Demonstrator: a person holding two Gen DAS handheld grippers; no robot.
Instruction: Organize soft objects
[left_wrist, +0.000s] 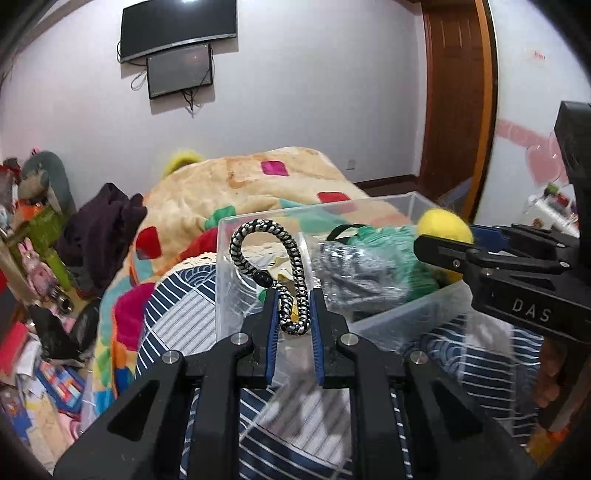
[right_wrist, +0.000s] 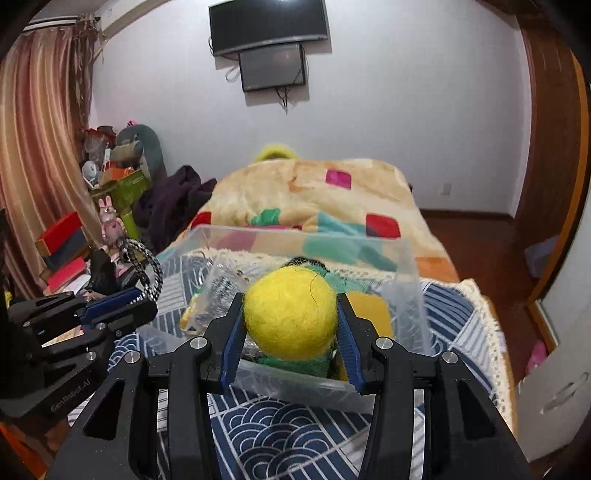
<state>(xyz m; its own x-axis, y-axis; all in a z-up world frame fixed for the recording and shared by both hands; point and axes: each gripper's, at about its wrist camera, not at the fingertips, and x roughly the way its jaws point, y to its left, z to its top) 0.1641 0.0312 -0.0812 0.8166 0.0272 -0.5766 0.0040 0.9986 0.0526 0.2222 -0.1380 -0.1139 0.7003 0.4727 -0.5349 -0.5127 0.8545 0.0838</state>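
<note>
Left gripper (left_wrist: 293, 314) pinches a braided cord (left_wrist: 291, 273) upright over the clear box (left_wrist: 399, 317); right gripper (right_wrist: 291, 332), level, clamps a yellow ball (right_wrist: 290, 308) above it

We're looking into a home bedroom: a bed (right_wrist: 461, 314) is filling the middle, wearing a patchwork fleece blanket (right_wrist: 314, 195). Two dark screens (right_wrist: 269, 26) are hanging on the pale wall, a striped curtain (right_wrist: 40, 140) is draping the left side, and toys and boxes (right_wrist: 62, 240) are piling up beside a wooden door (left_wrist: 458, 103).
</note>
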